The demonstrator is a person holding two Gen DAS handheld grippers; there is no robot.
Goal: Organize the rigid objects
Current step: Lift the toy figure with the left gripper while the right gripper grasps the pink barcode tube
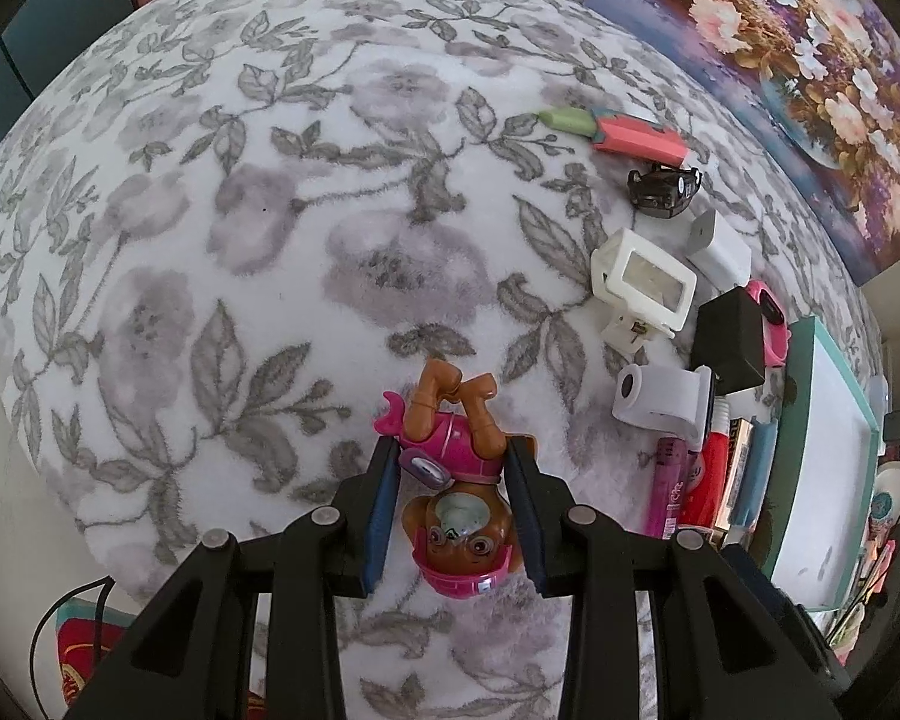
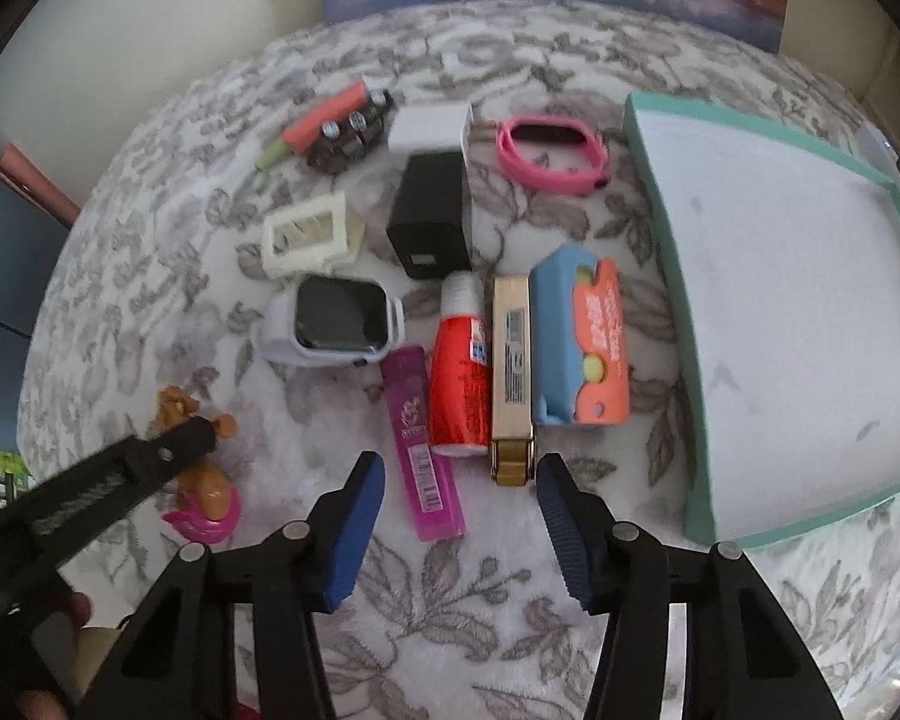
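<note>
Toy pup figure [image 1: 459,480]: light, stiff, slick plastic; left gripper [image 1: 455,498] fingers clenched across its torso; right gripper [image 2: 461,525] released, empty.

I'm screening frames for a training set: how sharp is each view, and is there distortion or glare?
Left wrist view: sharp, the toy pup figure crisp; strong fisheye bulge in the floral blanket; no glare. Right wrist view: softer, slightly blurred, the gold box label unreadable; the teal tray edges bow; black corners in both.

Soft even daylight, strong fisheye bending, slight right-view blur.
</note>
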